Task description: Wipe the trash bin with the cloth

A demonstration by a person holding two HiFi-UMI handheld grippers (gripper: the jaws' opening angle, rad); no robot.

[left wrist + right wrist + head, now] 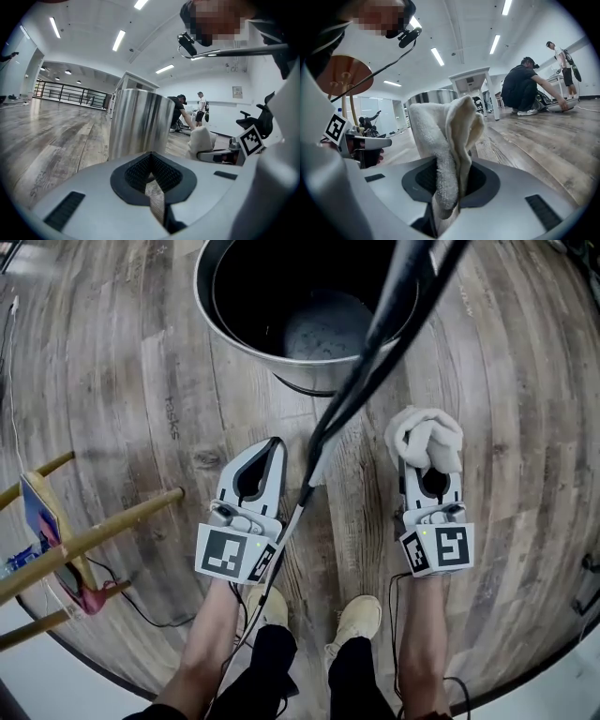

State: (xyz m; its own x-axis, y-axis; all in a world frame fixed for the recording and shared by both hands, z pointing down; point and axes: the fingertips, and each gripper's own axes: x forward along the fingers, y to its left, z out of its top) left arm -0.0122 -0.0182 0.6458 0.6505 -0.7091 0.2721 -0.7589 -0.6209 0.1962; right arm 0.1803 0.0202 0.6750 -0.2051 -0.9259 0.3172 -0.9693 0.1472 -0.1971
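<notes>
A round steel trash bin (246, 345) with a dark inside stands on the wood floor ahead of me. It rises as a shiny cylinder (139, 125) just beyond the left gripper's jaws, and its rim (425, 97) peeks out behind the cloth in the right gripper view. My left gripper (273, 444) is shut with nothing in it (151, 155) and points at the bin's near side. My right gripper (428, 463) is shut on a bunched white cloth (425, 436), which stands up out of the jaws (449, 140). Both grippers hover short of the bin, clear of it.
A black cable (370, 352) runs diagonally from the bin's rim down between the grippers. Wooden chair legs (89, 538) stand at the left, with a thin wire on the floor. My shoes (359, 619) are below. People crouch and stand far off (526, 86) near a white table (471, 83).
</notes>
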